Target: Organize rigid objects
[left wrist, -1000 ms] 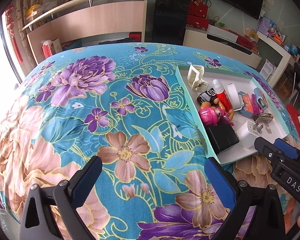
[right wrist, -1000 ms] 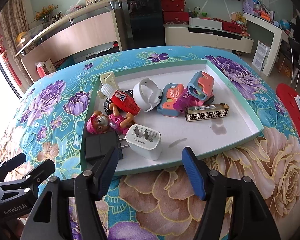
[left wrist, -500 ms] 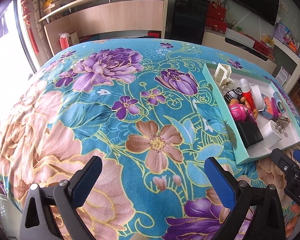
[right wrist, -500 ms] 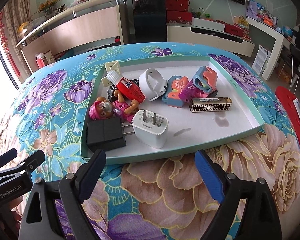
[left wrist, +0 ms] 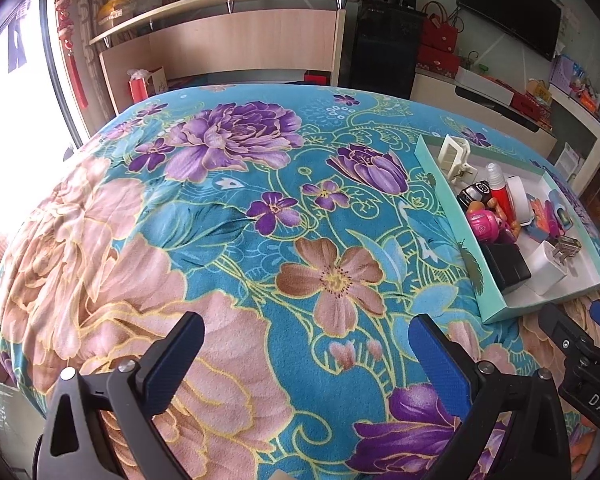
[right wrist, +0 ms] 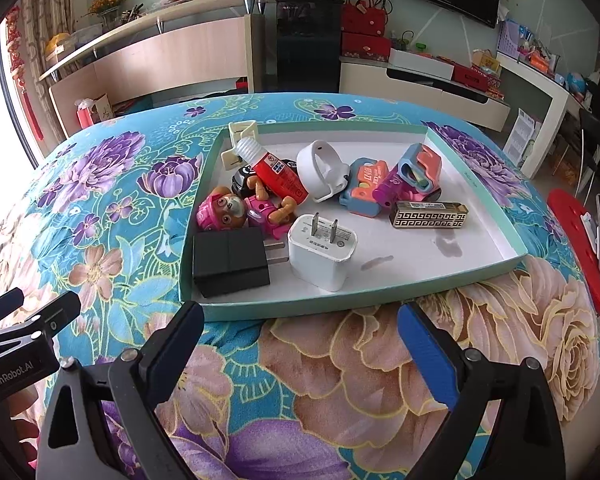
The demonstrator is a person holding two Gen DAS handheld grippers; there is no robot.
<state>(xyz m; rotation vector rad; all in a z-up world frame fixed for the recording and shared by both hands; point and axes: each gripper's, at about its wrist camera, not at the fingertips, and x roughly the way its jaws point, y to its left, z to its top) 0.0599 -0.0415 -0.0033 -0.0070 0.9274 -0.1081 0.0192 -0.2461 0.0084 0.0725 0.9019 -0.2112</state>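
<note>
A shallow teal tray (right wrist: 380, 304) with a white floor sits on a floral blanket. It holds a white plug charger (right wrist: 324, 252), a black charger (right wrist: 230, 262), a pink pup figure (right wrist: 224, 212), a red tube (right wrist: 278, 172), a white ring-shaped piece (right wrist: 324, 172), a gold patterned bar (right wrist: 430, 214) and small coloured toys (right wrist: 364, 188). My right gripper (right wrist: 300, 312) hovers just in front of the tray's near wall. Its jaws are opening and nothing is between them. My left gripper (left wrist: 304, 328) is open and empty over bare blanket, with the tray (left wrist: 444, 188) to its right.
The blanket (left wrist: 220, 220) drops away at its left and near edges. A red stool (right wrist: 580, 248) with a phone on it stands to the right of the covered surface. Counters, a black cabinet and shelves line the far wall.
The right jaws have spread much wider and that gripper has drawn back a little from the tray. In the left view the tray has slid farther right.
</note>
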